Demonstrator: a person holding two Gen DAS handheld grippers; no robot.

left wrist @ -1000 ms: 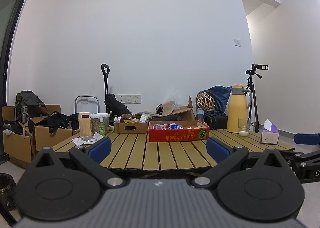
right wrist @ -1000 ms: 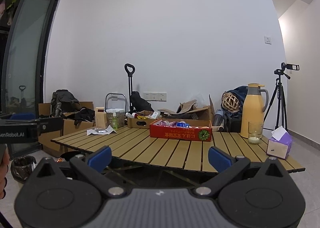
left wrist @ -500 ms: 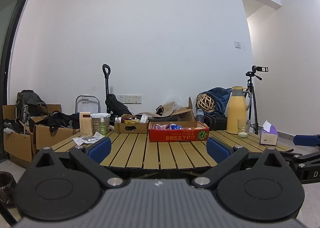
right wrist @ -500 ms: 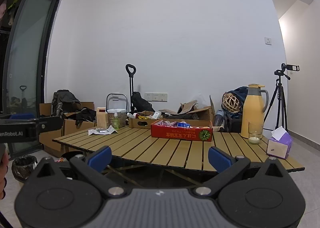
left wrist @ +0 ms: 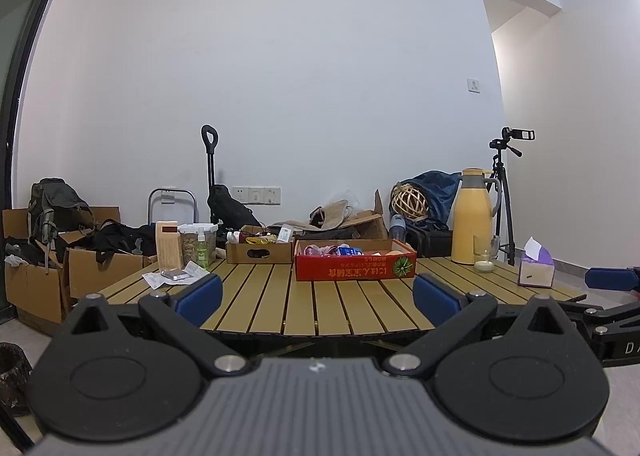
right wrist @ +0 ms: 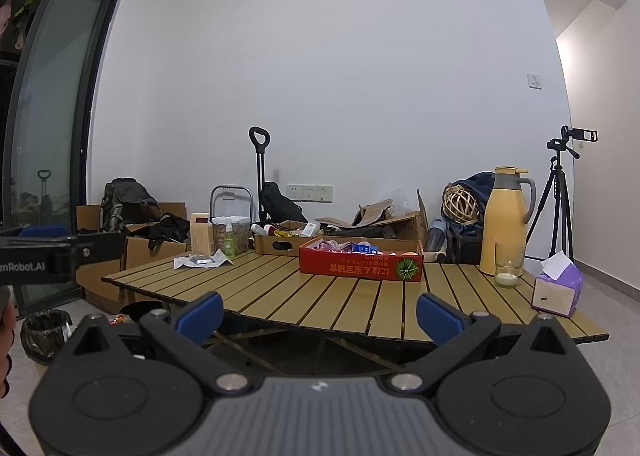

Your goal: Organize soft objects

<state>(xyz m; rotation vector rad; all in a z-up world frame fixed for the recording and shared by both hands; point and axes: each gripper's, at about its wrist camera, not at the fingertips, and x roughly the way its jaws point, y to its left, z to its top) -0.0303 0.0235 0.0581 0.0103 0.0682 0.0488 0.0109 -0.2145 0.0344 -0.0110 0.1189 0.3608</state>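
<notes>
- Left claw (left wrist: 318,294) released, empty, held off the near edge of the slatted surface (left wrist: 340,304), touching nothing.
- Right claw (right wrist: 319,314) also spread wide, empty, off the near edge toward the right side; its blue pad (left wrist: 612,279) shows at the right border of the left view.
- Soft items (left wrist: 334,250) sit inside the red box (left wrist: 355,266), mid-surface toward the far edge; individual pieces too small to tell apart.
- Brown box (left wrist: 259,252) just left of the red box at the far edge.
- Far left corner: wooden block (left wrist: 168,242), jar (left wrist: 192,242), green spray bottle (left wrist: 203,250), papers (left wrist: 174,276) in front.
- Far right: yellow jug (left wrist: 472,217), glass (left wrist: 485,258) just in front of it.
- Tissue box (right wrist: 558,288) near the right edge.
- Open slats between both claws and the red box, nothing in the way.
- Tripod (right wrist: 558,191) on the floor behind the right side; bin (right wrist: 44,334) on the floor left.
</notes>
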